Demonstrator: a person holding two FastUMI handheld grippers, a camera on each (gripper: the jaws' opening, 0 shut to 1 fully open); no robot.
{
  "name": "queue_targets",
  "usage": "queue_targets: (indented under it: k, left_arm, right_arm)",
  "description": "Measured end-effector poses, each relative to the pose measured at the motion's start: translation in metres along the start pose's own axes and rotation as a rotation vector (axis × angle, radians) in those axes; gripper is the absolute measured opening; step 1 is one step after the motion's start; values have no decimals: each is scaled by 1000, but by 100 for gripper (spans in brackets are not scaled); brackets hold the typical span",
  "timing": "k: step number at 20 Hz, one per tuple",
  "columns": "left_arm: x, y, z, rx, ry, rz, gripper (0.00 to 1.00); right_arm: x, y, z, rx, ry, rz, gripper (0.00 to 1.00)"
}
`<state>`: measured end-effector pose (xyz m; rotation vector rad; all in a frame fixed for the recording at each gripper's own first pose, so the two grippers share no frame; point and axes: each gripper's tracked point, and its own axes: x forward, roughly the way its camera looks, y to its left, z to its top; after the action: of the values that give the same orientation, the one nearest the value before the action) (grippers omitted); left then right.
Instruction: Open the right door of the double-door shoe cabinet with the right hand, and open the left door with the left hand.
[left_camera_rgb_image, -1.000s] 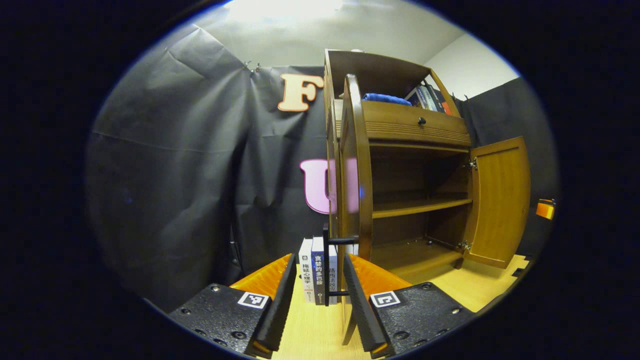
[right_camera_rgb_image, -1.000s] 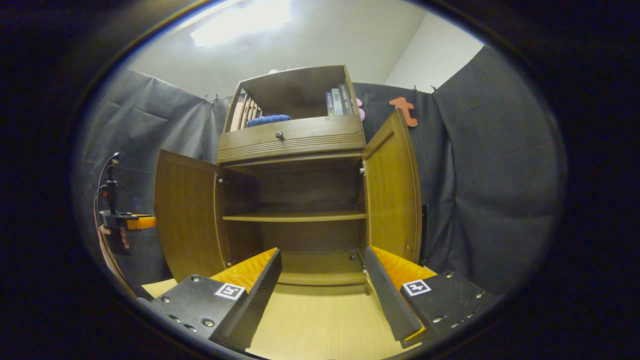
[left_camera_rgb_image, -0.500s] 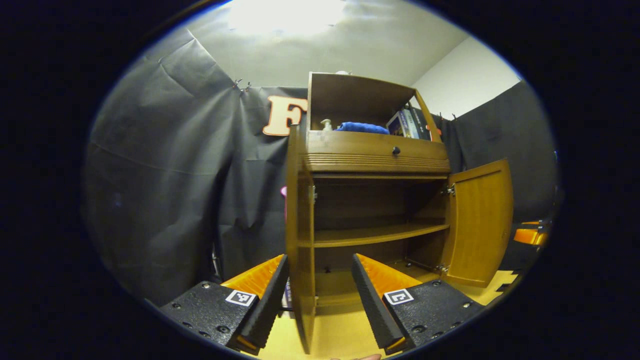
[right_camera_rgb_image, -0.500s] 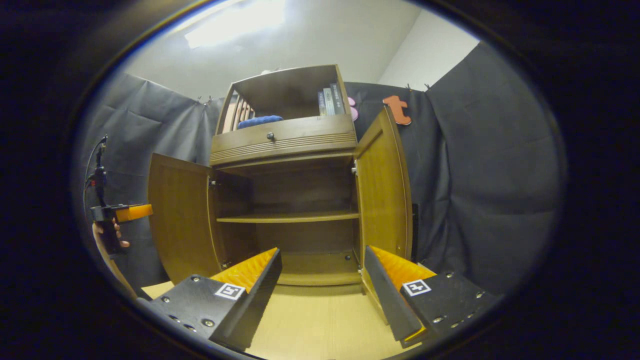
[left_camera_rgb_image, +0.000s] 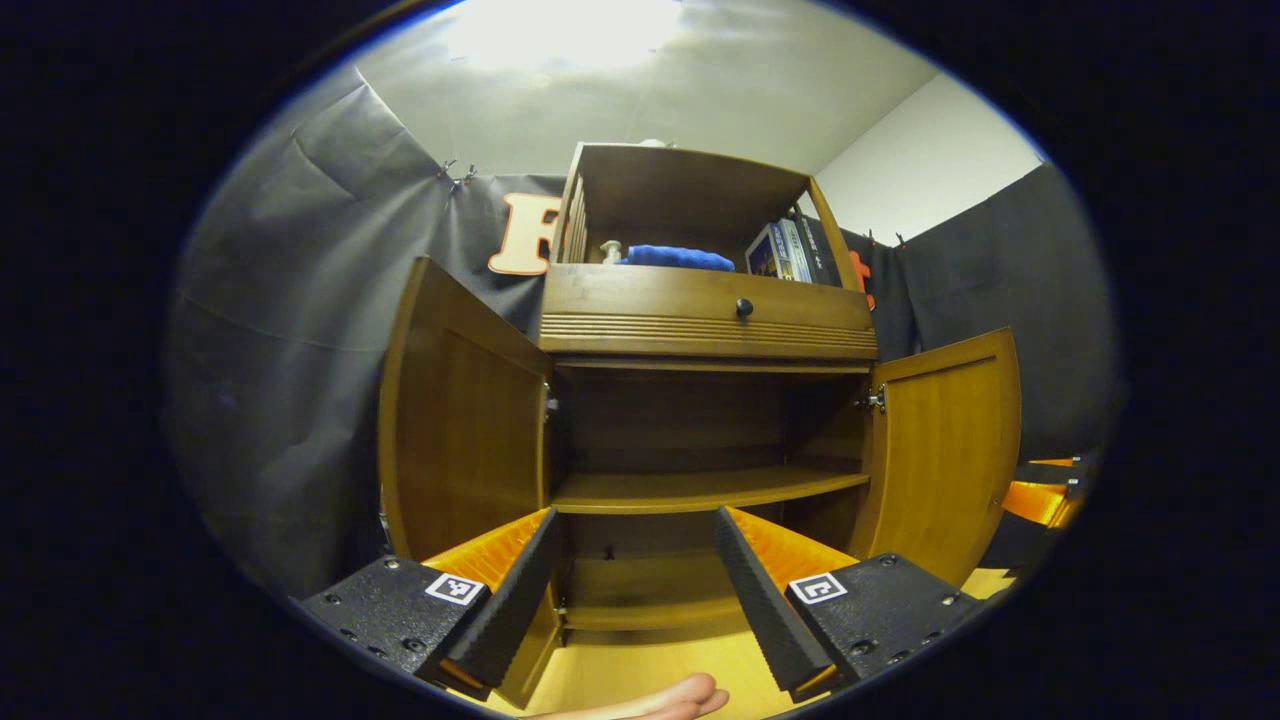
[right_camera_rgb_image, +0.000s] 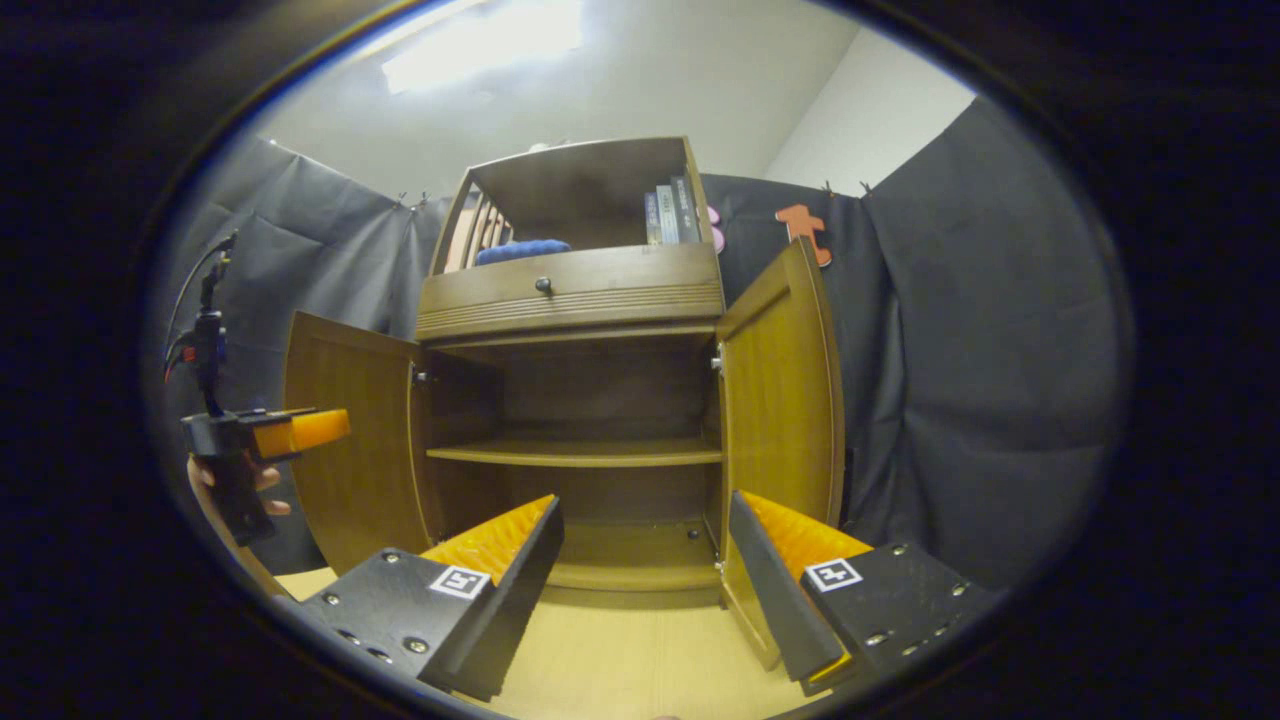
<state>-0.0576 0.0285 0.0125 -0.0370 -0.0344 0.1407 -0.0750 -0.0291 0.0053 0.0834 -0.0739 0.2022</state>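
In the left gripper view, the left gripper (left_camera_rgb_image: 632, 590) holds its two fingers spread with nothing between them, looking straight into the brown wooden double-door shoe cabinet (left_camera_rgb_image: 705, 320) that stands on the pale wooden floor (left_camera_rgb_image: 650, 670). Going left to right, the cabinet's left door (left_camera_rgb_image: 455, 430) stands swung wide, then comes the bare middle shelf (left_camera_rgb_image: 700, 488), then the right door (left_camera_rgb_image: 945, 450), also swung out. A fingertip of the person's hand (left_camera_rgb_image: 660, 700) shows at the bottom edge.

In the right gripper view, the left gripper sits far left just beside the left door (right_camera_rgb_image: 345, 440); the right gripper (right_camera_rgb_image: 645, 590) is likewise spread and holds nothing, its right finger (right_camera_rgb_image: 775, 590) close by the lower edge of the right door (right_camera_rgb_image: 785, 400).

Both doors look open, so the task seems essentially done. The likely risk is a careless retreat: a finger could clip a door edge and swing it back toward shut. Pushing a door farther could strain its hinges.
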Motion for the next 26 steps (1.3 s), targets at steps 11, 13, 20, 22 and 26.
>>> queue_targets:
  k: [11, 13, 20, 22, 26]
  left_arm:
    - [31, -54, -16, -18, -3, 35, 93]
    - [32, -53, -18, 4, -18, 32, 92]
    - [33, -45, -21, 53, -13, 4, 94]
    - [36, -38, -20, 39, -12, 39, 97]
    - [36, -36, -20, 25, -13, 40, 99]
  right_arm:
    - [32, 18, 27, -89, -58, -77, 99]
    - [39, 38, 23, -98, -52, -56, 98]
    - [50, 91, 1, -96, -39, -54, 99]
    - [56, 94, -12, -80, -14, -66, 98]
    - [60, 96, -37, -84, 18, -96, 94]
